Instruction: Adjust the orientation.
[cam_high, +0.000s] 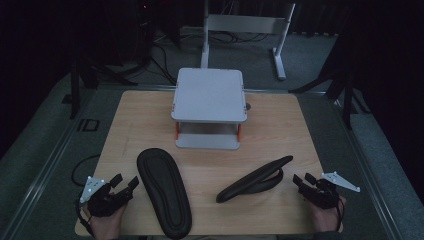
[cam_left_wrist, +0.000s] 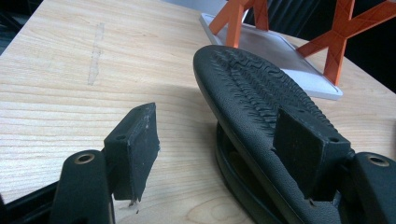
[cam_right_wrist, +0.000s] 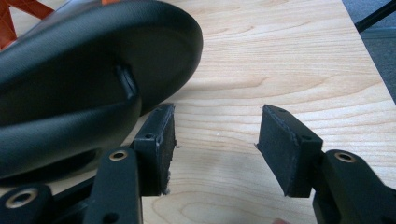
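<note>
Left gripper (cam_high: 126, 182) spread, empty; sole-up slipper (cam_high: 164, 191) just right, long axis running away. Right gripper (cam_high: 304, 180) spread, tilted slipper (cam_high: 256, 179) just left.

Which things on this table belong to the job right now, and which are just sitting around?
In the job:
- left slipper, sole up, beside the open left gripper
- right slipper, lying on its side, next to the open right gripper
- grey two-tier rack with orange struts, probably where they go

Lying about:
- white frame on the floor behind the table
- cables on the floor
</note>
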